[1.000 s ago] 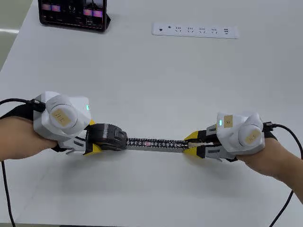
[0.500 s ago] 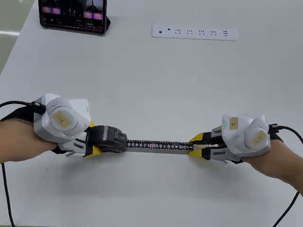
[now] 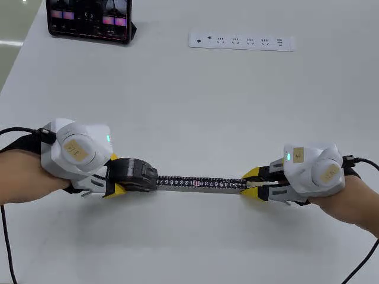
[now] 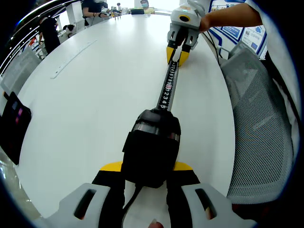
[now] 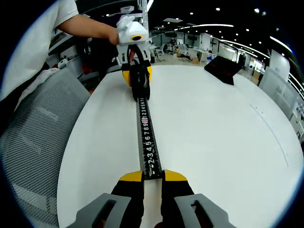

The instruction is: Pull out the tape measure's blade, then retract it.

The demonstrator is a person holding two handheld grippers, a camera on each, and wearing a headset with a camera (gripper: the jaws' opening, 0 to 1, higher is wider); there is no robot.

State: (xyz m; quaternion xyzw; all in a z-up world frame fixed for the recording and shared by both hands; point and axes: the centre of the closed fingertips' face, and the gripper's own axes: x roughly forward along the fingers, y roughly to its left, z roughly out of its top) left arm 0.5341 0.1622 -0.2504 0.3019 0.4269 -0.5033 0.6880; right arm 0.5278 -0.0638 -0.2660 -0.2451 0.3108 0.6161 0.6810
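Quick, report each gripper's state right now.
Left gripper: closed on the tape measure's case.
Right gripper: closed on the end of the blade.

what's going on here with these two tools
A person works at a white table with a tool in each hand. The left tool is clamped on the black tape measure case, and the right tool pinches the end of its blade. The blade is stretched out between them, not yet retracted.

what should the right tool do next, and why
Probably draw the right tool farther from the case: it is shut on the blade at its tip, the left tool holds the case, and only a short length is out.
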